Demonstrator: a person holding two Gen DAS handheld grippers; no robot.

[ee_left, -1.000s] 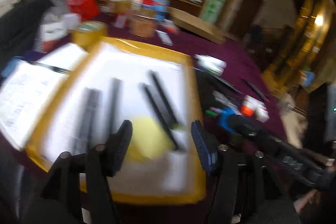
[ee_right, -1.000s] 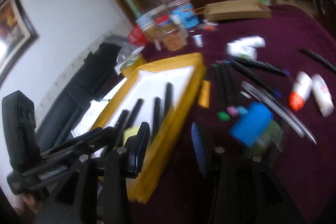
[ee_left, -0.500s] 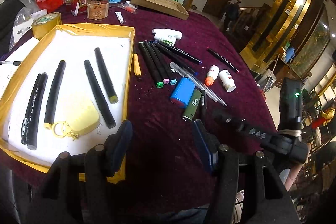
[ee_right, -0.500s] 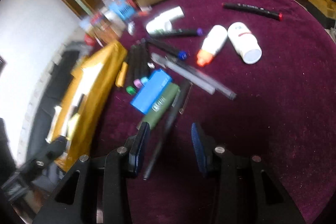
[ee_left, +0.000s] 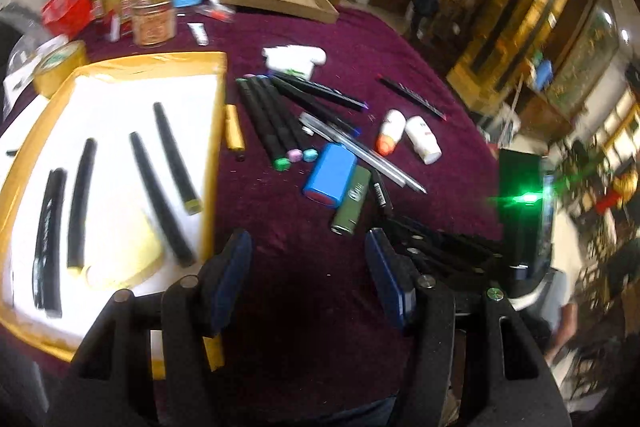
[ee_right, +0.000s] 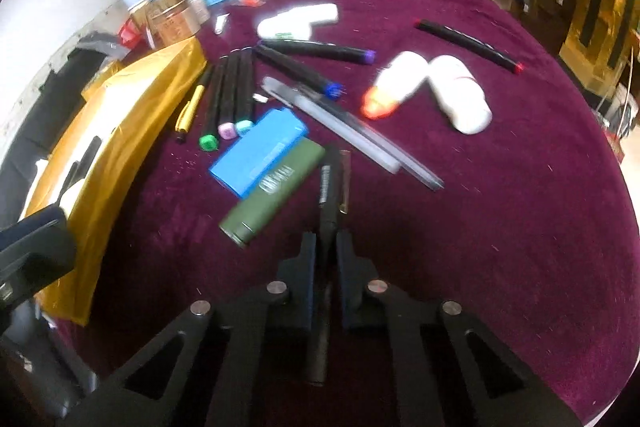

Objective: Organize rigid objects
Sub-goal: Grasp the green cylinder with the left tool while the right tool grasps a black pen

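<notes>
Black pen (ee_right: 331,187) clamped in right gripper (ee_right: 325,247), beside green cylinder (ee_right: 276,193).

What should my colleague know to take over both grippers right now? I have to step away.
Right gripper: shut on a black pen beside the green tube.
Left gripper: open, empty, over the cloth near the yellow tray.
Done: five black markers and a yellow piece in the tray.
Left: held pen, blue case, loose markers, two white bottles.
</notes>
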